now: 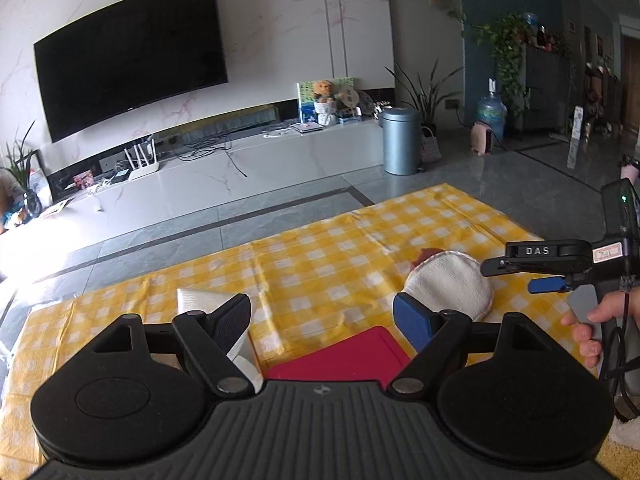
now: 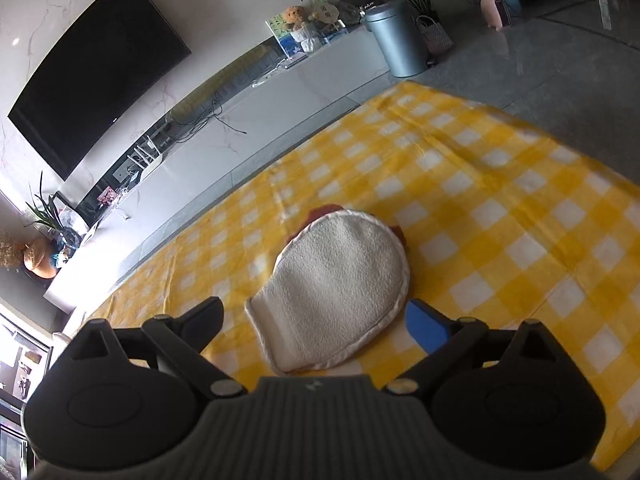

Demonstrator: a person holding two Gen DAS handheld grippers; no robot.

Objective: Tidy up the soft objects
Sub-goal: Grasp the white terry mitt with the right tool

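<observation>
On the yellow checked cloth (image 2: 500, 200) everything sits relative to the white mitt (image 2: 340, 280), so I place things by it. Left of the mitt lies a folded white cloth (image 1: 200, 298), partly behind my left gripper (image 1: 322, 320), whose fingers stand wide apart and hold nothing. Just short of the mitt, under that gripper's nose, is a red pad (image 1: 348, 354) — flat, square-cornered, touching nothing I can be sure of. The mitt itself lies flat, cuff toward me, with something dark red (image 2: 324, 212) peeking from beneath its far edge. My right gripper (image 2: 316, 318) hovers over the cuff end, fingers spread well apart either side of it and empty.

I judge the step in hand is to pick up the mitt. To do it well I should come down low on the cuff hem, where the fabric is doubled and firm, and pinch only the mitt — not the tablecloth under it, which is loose and creased and would lift along with it. The mitt is limp, so it will droop once raised.

Beyond the mitt the cloth ends at a grey tiled floor (image 1: 280, 204). Far left of it hangs a dark television (image 1: 128, 56) above a low white console (image 1: 240, 164); further right stands a grey bin (image 1: 400, 140), then leafy plants (image 1: 508, 44).
</observation>
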